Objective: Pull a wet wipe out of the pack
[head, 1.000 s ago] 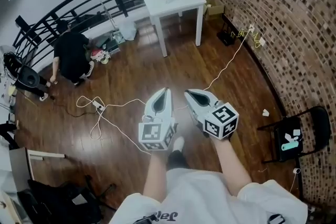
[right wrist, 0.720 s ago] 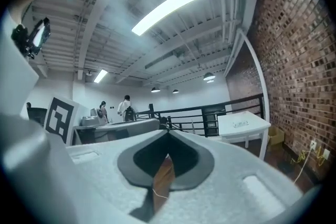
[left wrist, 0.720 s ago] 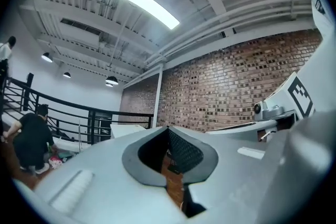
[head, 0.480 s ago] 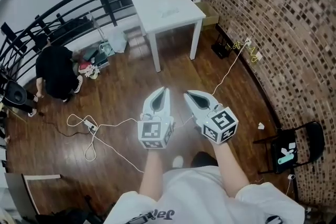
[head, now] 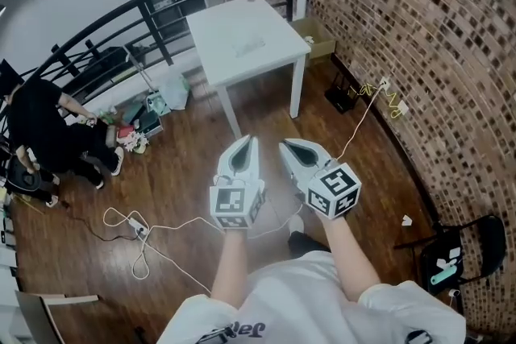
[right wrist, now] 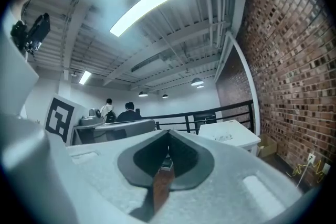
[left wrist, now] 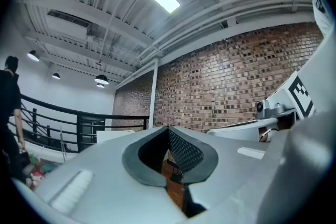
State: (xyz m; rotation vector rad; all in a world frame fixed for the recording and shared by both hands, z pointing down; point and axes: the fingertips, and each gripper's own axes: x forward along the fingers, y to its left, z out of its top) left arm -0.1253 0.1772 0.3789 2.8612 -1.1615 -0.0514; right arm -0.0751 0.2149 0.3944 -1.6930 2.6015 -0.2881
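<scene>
Jaws of my left gripper (head: 250, 139) and right gripper (head: 285, 143) are clenched empty, the pack (head: 249, 47) seemingly that pale patch on the far white surface (head: 218, 24); the floor cable (head: 173, 227) could trip me.

Head view, looking steeply down:
- Left gripper (head: 251, 140) and right gripper (head: 285, 144): held side by side on bare forearms over a wooden floor (head: 185, 173), each tapering to a closed tip with nothing in it.
- White table (head: 266, 60): stood beyond them, near a brick wall (head: 403, 20).
- Black railing (head: 113, 16): ran behind the table.
- Person in black (head: 44, 137): crouched at left.
- White cable (head: 145, 234): lay looped on the floor.
- Black chair (head: 484, 242): stood at lower right.
</scene>
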